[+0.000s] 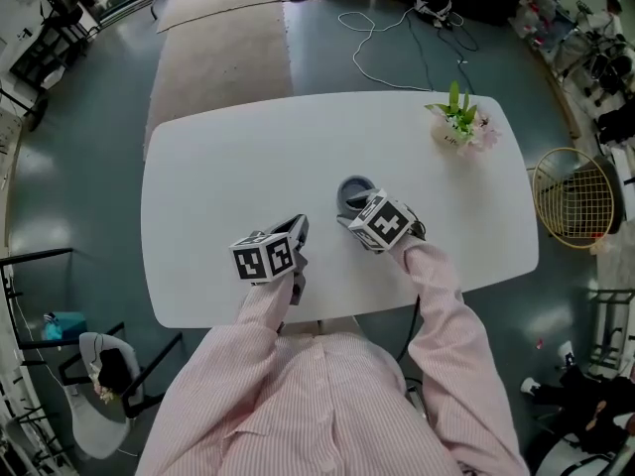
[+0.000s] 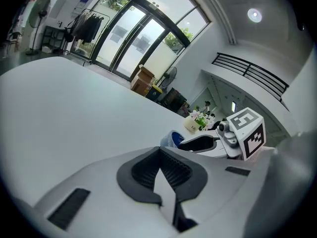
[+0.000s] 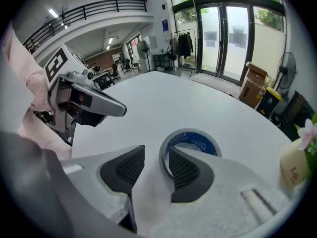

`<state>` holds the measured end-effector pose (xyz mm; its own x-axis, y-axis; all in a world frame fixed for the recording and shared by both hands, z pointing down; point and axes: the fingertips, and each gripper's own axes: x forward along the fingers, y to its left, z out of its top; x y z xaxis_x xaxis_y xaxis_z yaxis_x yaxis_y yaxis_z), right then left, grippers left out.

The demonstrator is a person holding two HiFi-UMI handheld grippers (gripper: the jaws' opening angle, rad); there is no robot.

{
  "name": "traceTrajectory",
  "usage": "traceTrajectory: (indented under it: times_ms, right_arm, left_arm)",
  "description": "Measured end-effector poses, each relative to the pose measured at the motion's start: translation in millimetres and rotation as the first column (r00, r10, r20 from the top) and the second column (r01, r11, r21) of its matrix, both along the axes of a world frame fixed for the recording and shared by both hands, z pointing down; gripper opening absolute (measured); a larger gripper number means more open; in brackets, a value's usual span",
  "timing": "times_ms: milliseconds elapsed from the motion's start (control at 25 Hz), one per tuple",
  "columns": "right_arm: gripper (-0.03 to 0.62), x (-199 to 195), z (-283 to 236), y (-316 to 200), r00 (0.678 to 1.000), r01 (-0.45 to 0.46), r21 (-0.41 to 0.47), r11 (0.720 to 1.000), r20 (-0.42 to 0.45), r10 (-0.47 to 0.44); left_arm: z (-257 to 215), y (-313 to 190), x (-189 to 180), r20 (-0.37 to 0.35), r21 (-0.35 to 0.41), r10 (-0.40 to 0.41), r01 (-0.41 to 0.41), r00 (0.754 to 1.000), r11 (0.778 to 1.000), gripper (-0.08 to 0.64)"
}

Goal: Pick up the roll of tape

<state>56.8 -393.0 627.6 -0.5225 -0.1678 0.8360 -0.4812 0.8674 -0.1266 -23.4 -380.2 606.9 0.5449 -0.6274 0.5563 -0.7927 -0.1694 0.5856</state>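
The roll of tape [image 1: 354, 192], grey outside with a blue inner ring, lies flat on the white table [image 1: 228, 167]. My right gripper [image 1: 349, 212] is at the roll's near rim and is open. In the right gripper view, the right pad [image 3: 184, 170] reaches inside the roll [image 3: 194, 142] while the left pad [image 3: 124, 166] stays outside, with the roll's wall between them. My left gripper [image 1: 301, 226] hovers to the left of the roll, jaws shut on nothing. The left gripper view shows the tape [image 2: 172, 139] beyond its closed tips [image 2: 159, 151].
A small pot of flowers [image 1: 458, 122] stands at the table's far right corner. On the floor are a wire basket [image 1: 573, 196] to the right, a white cable [image 1: 382, 38] beyond the table, and a chair [image 1: 104, 385] at the near left.
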Motion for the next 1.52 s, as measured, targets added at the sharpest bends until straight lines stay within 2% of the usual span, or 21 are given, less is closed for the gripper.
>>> traceTrajectory:
  times_ms: [240,440,520,720,880,1080,1200,1360,1440,1520]
  right_arm:
    - [0.143,1.8,16.1,0.9,0.991,0.051,-0.037,0.998,-0.126,-0.055]
    - [0.112,-4.4,21.3,-1.5,0.976,0.123,-0.019,0.992,-0.176,-0.124]
    - [0.054,-5.7,19.3,-4.7,0.974,0.129,0.004,0.992,-0.189,-0.126]
    - [0.052,-4.1,18.8,-5.6,0.974,0.126,0.004,0.992,-0.192,-0.122]
    - [0.051,-3.3,15.2,-5.2,0.981,0.093,0.029,0.995,-0.174,-0.087]
    - [0.051,4.1,4.6,-3.2,0.997,-0.051,0.038,0.998,-0.059,0.053]
    - [0.051,4.4,-10.8,-1.5,0.987,-0.151,0.014,0.988,0.064,0.150]
    - [0.050,8.7,-36.7,-0.5,0.931,-0.271,-0.006,0.963,0.252,0.263]
    - [0.051,11.0,-52.0,-0.8,0.887,-0.322,-0.012,0.946,0.346,0.307]
    - [0.051,14.1,-68.4,-1.2,0.829,-0.376,-0.025,0.926,0.437,0.348]
  left_arm:
    - [5.2,-0.6,-1.2,-0.003,-0.020,-0.002,0.002,1.000,1.000,0.000]
    - [9.2,-2.6,-3.7,0.010,-0.025,-0.006,0.006,1.000,1.000,0.000]
    - [10.4,-2.9,-4.4,0.007,-0.028,-0.007,0.007,1.000,1.000,0.000]
    - [10.6,-3.0,-3.4,0.012,-0.027,-0.008,0.008,1.000,1.000,0.000]
    - [7.1,-2.0,-1.1,0.027,-0.012,0.007,-0.007,1.000,1.000,0.000]
    - [-1.1,1.0,2.6,0.052,0.031,0.026,-0.028,0.998,0.999,0.000]
    - [-8.2,4.3,5.9,0.078,0.066,0.056,-0.061,0.995,0.996,0.000]
    - [-23.7,6.9,12.0,0.080,0.137,0.089,-0.099,0.993,0.986,0.000]
    - [-32.2,6.7,12.6,0.090,0.175,0.100,-0.114,0.991,0.978,0.000]
    - [-41.5,7.7,13.4,0.099,0.210,0.108,-0.126,0.989,0.969,0.000]
